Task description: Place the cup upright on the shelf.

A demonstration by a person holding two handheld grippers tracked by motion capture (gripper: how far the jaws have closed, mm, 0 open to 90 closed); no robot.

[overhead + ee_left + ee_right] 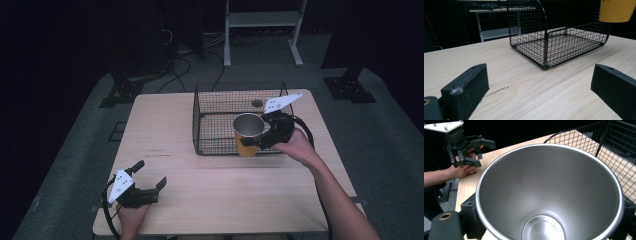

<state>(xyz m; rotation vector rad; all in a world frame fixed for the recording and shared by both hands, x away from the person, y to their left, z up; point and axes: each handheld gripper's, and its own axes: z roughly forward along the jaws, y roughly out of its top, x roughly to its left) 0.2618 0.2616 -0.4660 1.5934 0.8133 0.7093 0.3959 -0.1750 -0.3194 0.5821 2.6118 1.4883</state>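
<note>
In the high view, one cup (pixel 248 134), yellow outside with a steel-grey interior, was held upright over the front edge of one black wire basket (pixel 215 120) on the pale wooden surface (pixel 165 145). It was clamped between the jaws of the right tool (pixel 256 141). The left tool (pixel 150 176) was seen near the front left corner, jaws spread wide and empty.

In the left gripper view, the cup's yellow base (pixel 616 11) was seen above the basket (pixel 559 37).

In the right gripper view, the cup's brushed metal interior (pixel 549 192) was seen from above, with a jaw pressed at each side.
</note>
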